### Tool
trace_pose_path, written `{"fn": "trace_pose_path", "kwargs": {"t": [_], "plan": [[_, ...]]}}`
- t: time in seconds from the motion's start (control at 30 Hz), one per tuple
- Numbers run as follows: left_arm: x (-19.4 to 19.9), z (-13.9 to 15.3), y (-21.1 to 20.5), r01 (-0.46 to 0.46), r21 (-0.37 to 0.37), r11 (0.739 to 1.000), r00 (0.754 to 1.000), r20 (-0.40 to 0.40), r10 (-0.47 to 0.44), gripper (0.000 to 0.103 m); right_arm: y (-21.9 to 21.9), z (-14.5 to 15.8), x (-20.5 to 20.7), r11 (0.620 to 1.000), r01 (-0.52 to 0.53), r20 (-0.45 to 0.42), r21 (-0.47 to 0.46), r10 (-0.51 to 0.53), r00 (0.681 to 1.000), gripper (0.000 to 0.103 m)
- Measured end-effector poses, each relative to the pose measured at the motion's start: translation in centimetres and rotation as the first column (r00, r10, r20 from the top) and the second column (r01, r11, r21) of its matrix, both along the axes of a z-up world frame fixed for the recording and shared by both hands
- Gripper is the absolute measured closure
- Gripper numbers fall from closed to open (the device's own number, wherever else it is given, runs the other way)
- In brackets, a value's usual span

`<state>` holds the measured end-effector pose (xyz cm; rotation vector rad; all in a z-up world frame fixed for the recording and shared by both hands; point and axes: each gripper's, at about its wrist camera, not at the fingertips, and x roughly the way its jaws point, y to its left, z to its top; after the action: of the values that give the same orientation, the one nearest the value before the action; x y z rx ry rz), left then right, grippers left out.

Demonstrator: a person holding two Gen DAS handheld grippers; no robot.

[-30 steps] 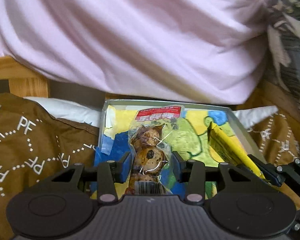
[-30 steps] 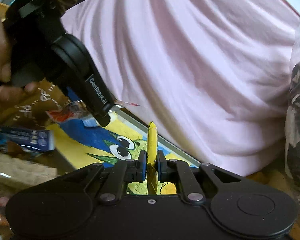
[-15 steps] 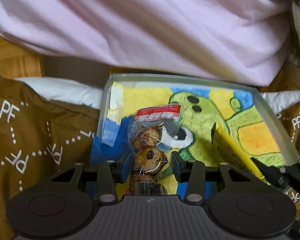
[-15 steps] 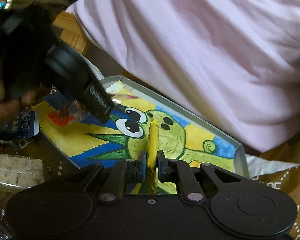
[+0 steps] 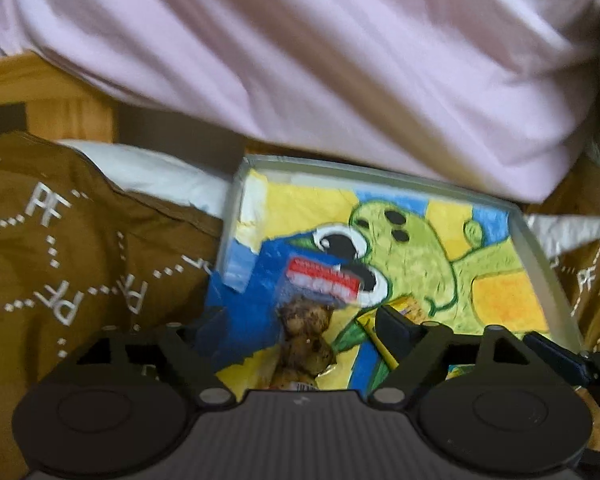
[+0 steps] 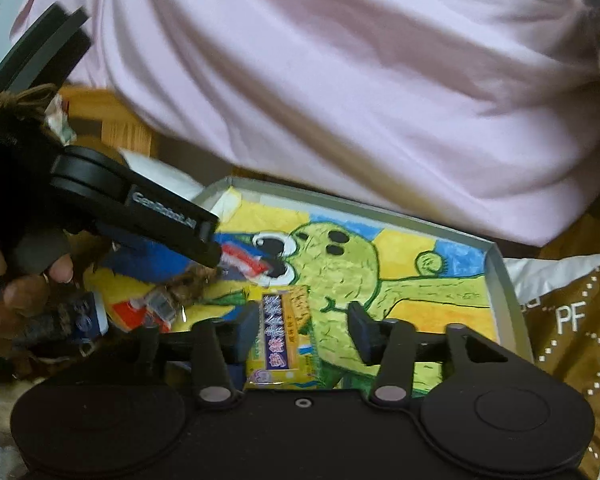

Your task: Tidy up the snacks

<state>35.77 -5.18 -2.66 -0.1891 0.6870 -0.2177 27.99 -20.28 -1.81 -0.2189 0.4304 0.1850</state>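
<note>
so we've got both claws spread wide over the shallow grey metal tray with the green cartoon creature painted on its floor (image 6: 500,280), and neither one is gripping anything. the left gripper (image 5: 296,332) has its jaws well apart, with the clear plastic pack of brown speckled eggs with a red label (image 5: 304,332) lying in the gap between them, long axis running near-to-far so the red label end points away from us. it looks like it's resting on the tray floor, though that view is blurry and we can't swear it's fully down. the right gripper (image 6: 304,322) is just as wide, and the flat yellow snack packet with a purple label strip (image 6: 280,336) lies face up on the tray, tucked against the left finger with a clear gap to the right one, long axis also near-to-far. the two snacks sit side by side, eggs left, yellow packet right, near the tray's close edge. since each snack points straight out along its own claw, we reckon pulling straight back clears both without dragging them. more snacks wait off the tray's left side, by the person's hand (image 6: 16,280).
</note>
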Motion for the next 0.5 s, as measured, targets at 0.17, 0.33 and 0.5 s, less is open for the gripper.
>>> {"fn": "trace_pose_path", "kwargs": {"t": [0.17, 0.33, 0.5], "plan": [[-2.4, 2.8, 0.6, -0.049, 0.025, 0.999, 0.995, 0.084, 0.046, 0.005, -1.2, 2.5, -2.5, 0.997, 0.026, 0.068, 0.068, -0.03, 0.997, 0.029], [-6.2, 5.5, 1.1, -0.073, 0.062, 0.995, 0.983, 0.173, 0.061, 0.001, -2.0, 4.7, -5.8, 0.991, 0.032, 0.128, 0.13, -0.048, 0.991, 0.017], [-10.8, 7.3, 1.8, -0.095, 0.046, 0.994, 0.967, 0.242, 0.081, 0.001, -2.4, 6.4, -9.6, 0.985, 0.033, 0.187, 0.167, -0.065, 0.98, 0.008]]}}
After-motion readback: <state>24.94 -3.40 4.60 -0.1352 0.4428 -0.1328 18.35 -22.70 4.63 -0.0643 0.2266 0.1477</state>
